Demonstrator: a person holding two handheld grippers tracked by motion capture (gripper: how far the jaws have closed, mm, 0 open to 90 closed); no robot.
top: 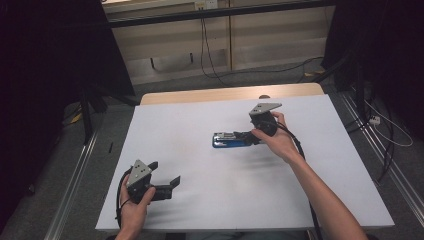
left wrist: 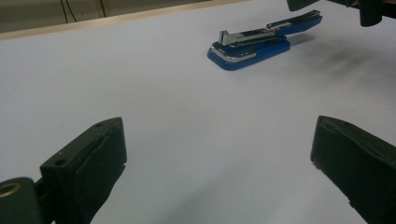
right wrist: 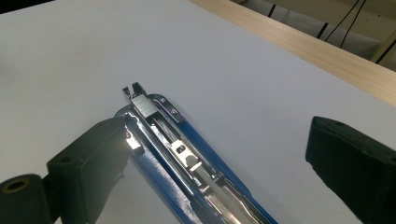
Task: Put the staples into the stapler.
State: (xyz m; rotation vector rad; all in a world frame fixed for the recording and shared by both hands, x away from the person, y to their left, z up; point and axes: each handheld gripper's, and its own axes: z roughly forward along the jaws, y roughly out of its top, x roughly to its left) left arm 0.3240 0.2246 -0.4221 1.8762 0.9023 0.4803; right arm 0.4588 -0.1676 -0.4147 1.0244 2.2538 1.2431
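A blue stapler (top: 227,139) lies near the middle of the white table (top: 190,115) with its top arm swung up, so the metal staple channel (right wrist: 159,119) is exposed. My right gripper (top: 251,136) sits at the stapler's right end and points left along it. In the right gripper view its jaws (right wrist: 219,135) stand wide open with the stapler (right wrist: 187,163) between them, close beside the left pad (right wrist: 100,154). My left gripper (top: 165,172) rests open near the table's front left, with nothing between its jaws (left wrist: 217,135). From there the stapler (left wrist: 250,46) lies far ahead.
A wooden strip (top: 230,93) runs along the table's far edge. Cables (top: 210,60) trail over the floor behind it. Dark stands (top: 90,105) flank the table on the left and right (top: 357,85). Bare table lies between the two grippers.
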